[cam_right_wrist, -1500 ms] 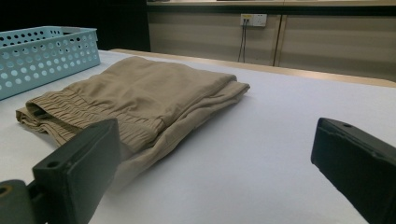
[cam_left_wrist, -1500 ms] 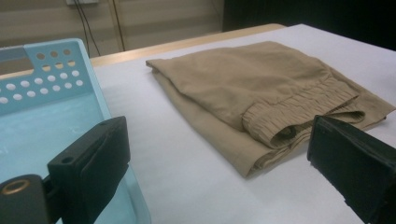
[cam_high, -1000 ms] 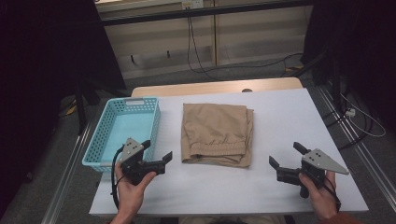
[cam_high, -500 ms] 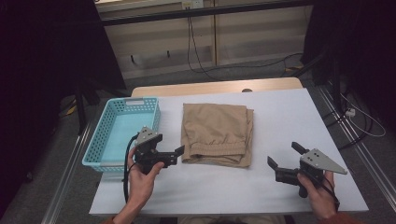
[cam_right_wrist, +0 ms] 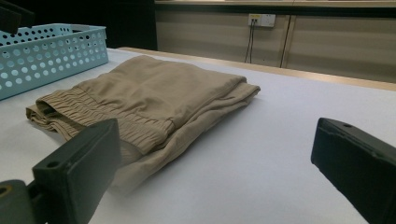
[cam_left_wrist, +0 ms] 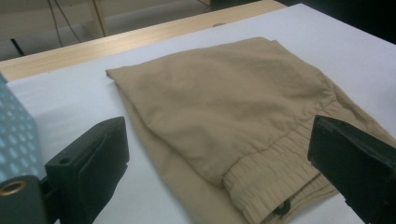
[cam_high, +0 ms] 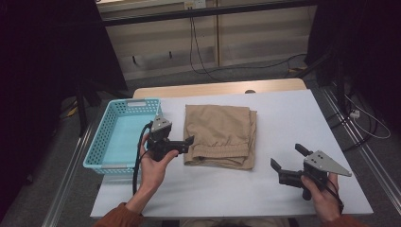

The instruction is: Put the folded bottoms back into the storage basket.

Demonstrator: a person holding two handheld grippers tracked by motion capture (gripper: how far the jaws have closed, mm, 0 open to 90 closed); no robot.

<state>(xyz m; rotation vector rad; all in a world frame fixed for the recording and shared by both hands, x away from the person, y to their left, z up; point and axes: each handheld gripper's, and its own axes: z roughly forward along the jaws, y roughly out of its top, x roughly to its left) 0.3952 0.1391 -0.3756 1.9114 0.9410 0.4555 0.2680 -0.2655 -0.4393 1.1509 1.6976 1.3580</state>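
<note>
Folded tan shorts (cam_high: 221, 136) (elastic waistband nearest the person) lie flat mid-table, beside the basket (cam_high: 124, 137)

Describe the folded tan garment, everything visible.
The folded tan garment looks like woven cotton, folded into a rough rectangle several layers thick. A gathered elastic waistband runs along its near edge, with a small dark detail beneath it that is too small to identify. It lies flat on the white table, right of the blue basket, apart from it. The left hand-held gripper, jaws open, hovers at its left edge, apparently not gripping.
</note>
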